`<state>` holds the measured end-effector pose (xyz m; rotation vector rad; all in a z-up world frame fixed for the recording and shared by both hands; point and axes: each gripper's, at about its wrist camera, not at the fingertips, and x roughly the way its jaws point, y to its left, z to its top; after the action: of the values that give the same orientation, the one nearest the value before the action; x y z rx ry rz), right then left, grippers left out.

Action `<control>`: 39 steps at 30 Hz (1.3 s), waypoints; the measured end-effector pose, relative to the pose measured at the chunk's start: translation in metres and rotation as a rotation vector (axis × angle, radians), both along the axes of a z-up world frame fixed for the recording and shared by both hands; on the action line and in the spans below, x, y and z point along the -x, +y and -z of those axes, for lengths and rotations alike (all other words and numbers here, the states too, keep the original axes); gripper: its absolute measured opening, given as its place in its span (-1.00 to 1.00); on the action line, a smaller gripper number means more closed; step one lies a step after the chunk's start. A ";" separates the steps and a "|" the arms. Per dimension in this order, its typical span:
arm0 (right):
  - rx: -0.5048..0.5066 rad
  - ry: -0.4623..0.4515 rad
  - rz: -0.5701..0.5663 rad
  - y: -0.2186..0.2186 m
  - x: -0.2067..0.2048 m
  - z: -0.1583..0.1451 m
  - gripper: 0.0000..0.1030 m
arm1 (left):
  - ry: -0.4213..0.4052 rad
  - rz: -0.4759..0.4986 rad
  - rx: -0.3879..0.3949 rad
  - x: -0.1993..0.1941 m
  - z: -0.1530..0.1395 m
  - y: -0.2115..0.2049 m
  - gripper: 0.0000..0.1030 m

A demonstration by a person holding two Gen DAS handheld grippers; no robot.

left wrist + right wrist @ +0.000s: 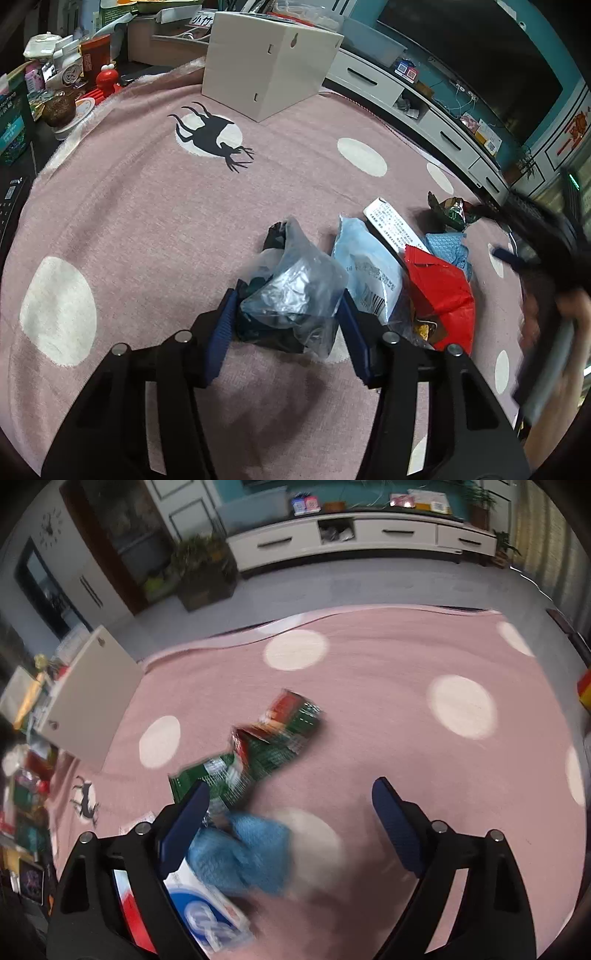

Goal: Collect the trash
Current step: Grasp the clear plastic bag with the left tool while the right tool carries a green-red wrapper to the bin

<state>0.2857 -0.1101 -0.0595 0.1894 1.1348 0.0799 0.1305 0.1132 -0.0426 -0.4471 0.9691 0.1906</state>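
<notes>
Wrappers (439,291) beside clear bag (295,291)

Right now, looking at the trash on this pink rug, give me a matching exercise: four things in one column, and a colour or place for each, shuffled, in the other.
Things:
1. clear plastic bag
2. crumpled cloth
3. green and red wrapper
4. box

Descriptions:
A. white, at the rug's far edge
B. between the left gripper's pads
C. blue
D. ahead of the right gripper

Pairs: 1-B, 2-C, 3-D, 4-A

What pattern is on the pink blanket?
White dots on the pink blanket, plus a black deer silhouette; left wrist view.
</notes>
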 end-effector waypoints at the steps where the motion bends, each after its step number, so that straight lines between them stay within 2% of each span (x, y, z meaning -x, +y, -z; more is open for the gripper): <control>1: 0.012 0.014 -0.001 0.005 -0.006 0.006 0.67 | 0.001 0.007 -0.009 0.000 0.000 -0.002 0.01; 5: 0.065 0.056 -0.005 0.026 -0.024 0.029 0.47 | 0.003 0.023 -0.005 -0.002 -0.001 -0.005 -0.10; 8: 0.105 0.038 -0.025 0.033 -0.021 0.033 0.14 | 0.000 0.044 0.035 -0.001 -0.001 -0.008 -0.14; 9: 0.122 0.033 -0.033 0.032 -0.018 0.032 -0.08 | 0.000 0.052 0.046 -0.001 -0.001 -0.009 -0.15; 15: 0.121 0.048 -0.022 0.004 0.003 0.025 -0.43 | 0.008 0.124 0.101 0.009 0.000 -0.036 -0.16; 22: 0.097 0.062 0.006 -0.060 0.056 0.011 -0.48 | 0.015 0.217 0.121 0.023 -0.004 -0.086 -0.17; 28: 0.077 0.060 0.041 -0.110 0.101 -0.001 -0.48 | 0.002 0.280 0.107 0.034 -0.013 -0.126 -0.17; 39: 0.081 -0.061 0.141 -0.183 0.173 -0.037 -0.48 | -0.006 0.377 0.047 0.050 -0.025 -0.197 -0.17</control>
<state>0.1123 -0.2936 -0.0230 0.1929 1.0585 -0.0852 0.0803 -0.0841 -0.0181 -0.3008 1.0348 -0.1743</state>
